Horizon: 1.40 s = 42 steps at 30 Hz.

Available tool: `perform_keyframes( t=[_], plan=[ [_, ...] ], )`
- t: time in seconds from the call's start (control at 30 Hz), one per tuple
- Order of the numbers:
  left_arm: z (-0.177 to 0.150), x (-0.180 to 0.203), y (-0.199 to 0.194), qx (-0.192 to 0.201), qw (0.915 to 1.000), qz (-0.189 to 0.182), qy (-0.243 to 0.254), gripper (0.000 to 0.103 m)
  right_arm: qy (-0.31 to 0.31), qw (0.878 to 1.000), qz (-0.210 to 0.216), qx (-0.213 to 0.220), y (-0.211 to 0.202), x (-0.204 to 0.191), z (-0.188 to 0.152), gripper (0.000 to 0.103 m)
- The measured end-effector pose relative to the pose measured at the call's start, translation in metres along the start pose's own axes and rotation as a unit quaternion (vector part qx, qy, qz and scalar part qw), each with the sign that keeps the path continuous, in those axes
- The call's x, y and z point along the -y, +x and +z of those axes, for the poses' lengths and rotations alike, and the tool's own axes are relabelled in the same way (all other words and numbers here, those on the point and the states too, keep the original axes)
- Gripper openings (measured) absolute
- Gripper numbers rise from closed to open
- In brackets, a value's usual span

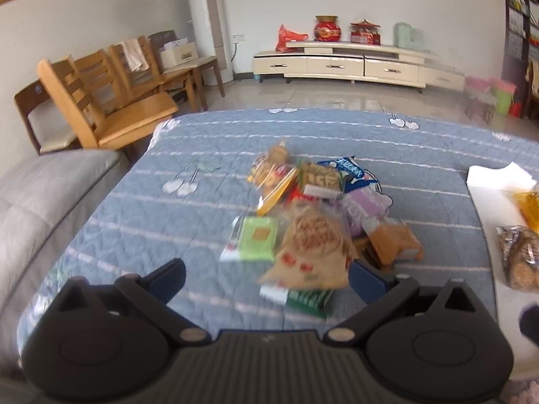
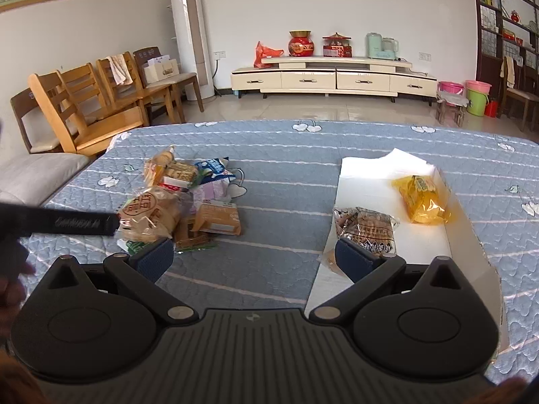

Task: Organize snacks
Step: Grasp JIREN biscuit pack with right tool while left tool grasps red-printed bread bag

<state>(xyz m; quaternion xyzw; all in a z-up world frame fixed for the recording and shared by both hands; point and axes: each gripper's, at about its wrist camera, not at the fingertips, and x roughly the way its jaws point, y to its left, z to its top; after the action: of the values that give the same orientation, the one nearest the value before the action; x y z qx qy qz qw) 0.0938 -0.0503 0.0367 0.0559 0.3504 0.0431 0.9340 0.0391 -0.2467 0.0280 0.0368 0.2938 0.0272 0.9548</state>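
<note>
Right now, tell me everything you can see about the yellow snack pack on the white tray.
The yellow pack is a glossy, crinkled plastic wrapper with a small green-and-white label near its far end. It looks sealed and full, and lies flat and slanted on the white tray, toward the far right side. Only the tray touches it; the brown pack lies apart.

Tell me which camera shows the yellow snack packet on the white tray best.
The right wrist view: the yellow snack packet lies whole and sharp on the white tray, beyond a brown cookie packet. The left wrist view catches only a blurred yellow sliver at its right edge.
</note>
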Motion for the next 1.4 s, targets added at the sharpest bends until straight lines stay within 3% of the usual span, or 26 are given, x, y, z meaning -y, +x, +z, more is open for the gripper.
perform_keyframes(
  t=[0.13,0.33,0.4,0.5,0.57,0.8,1.13,1.3,1.33,1.37,1.4],
  plan=[
    [0.016,0.018,0.025,-0.006,0.9991,0.020,0.038,0.102,0.014,1.000,-0.001,-0.004,0.006,0.006,-0.002,0.103],
    [0.024,0.039,0.064,-0.056,0.9956,0.002,0.075,0.101,0.024,1.000,-0.001,-0.016,0.016,0.008,-0.005,0.103],
    [0.022,0.039,0.075,-0.063,0.9951,0.005,0.076,0.094,0.024,1.000,0.000,-0.018,0.019,0.007,-0.005,0.103],
    [0.023,0.030,0.082,-0.080,0.9948,-0.041,0.048,0.075,0.023,1.000,0.002,-0.019,0.021,0.006,-0.004,0.103],
    [0.023,0.027,0.076,-0.073,0.9952,-0.046,0.046,0.068,0.022,0.999,0.005,-0.023,0.023,0.005,-0.003,0.103],
    [0.013,0.000,0.046,-0.046,0.9975,-0.051,0.018,0.067,0.031,0.998,0.041,-0.049,0.050,-0.001,0.011,0.103],
    [-0.010,-0.039,0.010,-0.024,0.9987,-0.030,-0.033,0.066,0.047,0.985,0.105,-0.126,0.137,-0.014,0.041,0.103],
    [-0.014,-0.046,0.007,-0.025,0.9983,-0.026,-0.047,0.066,0.042,0.982,0.102,-0.153,0.170,-0.023,0.038,0.103],
    [-0.014,-0.045,0.007,-0.024,0.9984,-0.024,-0.046,0.066,0.037,0.983,0.100,-0.149,0.170,-0.026,0.038,0.096],
    [-0.014,-0.045,0.007,-0.024,0.9985,-0.021,-0.045,0.066,0.030,0.983,0.101,-0.150,0.170,-0.029,0.040,0.062],
    [-0.014,-0.044,0.007,-0.023,0.9984,-0.021,-0.047,0.066,0.017,0.983,0.100,-0.151,0.169,-0.033,0.040,0.063]
  ],
)
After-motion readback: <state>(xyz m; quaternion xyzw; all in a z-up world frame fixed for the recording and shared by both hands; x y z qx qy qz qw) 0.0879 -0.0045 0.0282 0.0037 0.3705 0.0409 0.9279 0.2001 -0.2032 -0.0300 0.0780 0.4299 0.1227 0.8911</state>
